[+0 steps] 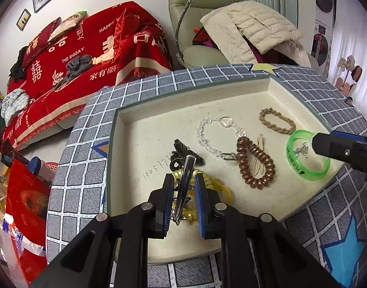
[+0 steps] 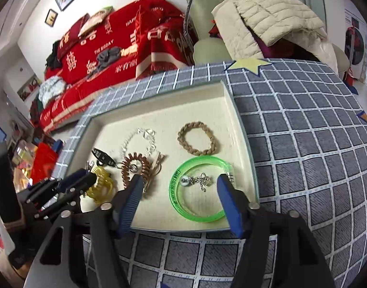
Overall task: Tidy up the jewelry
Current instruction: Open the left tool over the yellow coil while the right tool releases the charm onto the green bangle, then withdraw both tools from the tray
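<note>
- Cream tray (image 1: 140, 129) sits on a grey checked cloth (image 1: 87, 124), centre frame.
- Red sofa throw (image 1: 87, 55) upper left.
- Left gripper (image 1: 183, 180) clenches a silver hair clip (image 1: 184, 187).
- Right gripper (image 2: 181, 184) spread wide above the green bangle (image 2: 195, 212).

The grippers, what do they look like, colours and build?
Both match. The left gripper and right gripper have matte black angular plastic frames with slotted cut-outs, round silver pivot bolts, and two flat fingers faced with ribbed blue pads. No cables, printed markings, or sleeves are visible in either view.

Glossy metal hair clip (image 1: 184, 187), translucent plastic bangle (image 2: 199, 189)
</note>
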The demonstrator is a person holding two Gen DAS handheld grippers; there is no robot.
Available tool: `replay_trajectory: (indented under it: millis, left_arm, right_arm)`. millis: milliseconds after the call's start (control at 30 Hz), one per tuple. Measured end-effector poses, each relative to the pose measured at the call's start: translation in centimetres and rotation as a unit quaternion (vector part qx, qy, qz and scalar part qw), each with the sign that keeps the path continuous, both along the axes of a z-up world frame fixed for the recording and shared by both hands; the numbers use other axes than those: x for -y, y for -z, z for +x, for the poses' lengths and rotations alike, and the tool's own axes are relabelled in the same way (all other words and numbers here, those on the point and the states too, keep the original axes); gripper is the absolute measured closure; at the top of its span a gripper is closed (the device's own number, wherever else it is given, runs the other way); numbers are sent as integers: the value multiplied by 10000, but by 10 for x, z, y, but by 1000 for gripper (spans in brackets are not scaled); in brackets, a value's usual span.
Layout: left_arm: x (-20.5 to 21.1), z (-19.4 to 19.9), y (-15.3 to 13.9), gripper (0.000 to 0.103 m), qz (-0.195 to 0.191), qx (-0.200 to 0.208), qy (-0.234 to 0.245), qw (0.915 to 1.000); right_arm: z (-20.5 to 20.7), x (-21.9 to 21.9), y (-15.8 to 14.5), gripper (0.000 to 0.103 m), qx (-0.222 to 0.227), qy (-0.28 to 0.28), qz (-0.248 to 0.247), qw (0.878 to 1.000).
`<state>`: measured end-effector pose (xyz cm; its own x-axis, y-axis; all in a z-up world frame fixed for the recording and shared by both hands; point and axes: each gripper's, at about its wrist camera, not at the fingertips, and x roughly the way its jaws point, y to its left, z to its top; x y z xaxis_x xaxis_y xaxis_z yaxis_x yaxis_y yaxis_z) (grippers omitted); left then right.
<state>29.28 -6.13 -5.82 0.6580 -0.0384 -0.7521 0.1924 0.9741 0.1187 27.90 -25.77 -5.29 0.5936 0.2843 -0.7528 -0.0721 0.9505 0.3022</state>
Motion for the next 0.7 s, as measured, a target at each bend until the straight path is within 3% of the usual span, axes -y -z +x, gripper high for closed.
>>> replay_trajectory:
  millis: [367,400,433,467,533,700]
  left_arm:
    - [-11,-4,-22,64,-408,159,-135,9989]
    - [-11,-4,-23,55,-403,150,-138,9990]
    - [-12,-4,-24,11,-404,133,-154,9990]
    - [-13,-5,-26,0,-396,160,-226,9988]
    - [-16,-10,-32,0,-401,378,-287,9981]
    - [-19,-18,-37,0,-398,349,-329,9981]
  right_arm:
    - [-19,12,-13,25,83,193,63,9998]
    - [-20,14,-13,25,73,208,70,9997]
    - [-20,15,-13,25,60,224,82,9997]
    - [-21,16,-12,25,45,236,99,9997]
    - [-22,19,-12,23,11,258,158,9995]
    - [-27,19,-10,22,-52,238,146,9996]
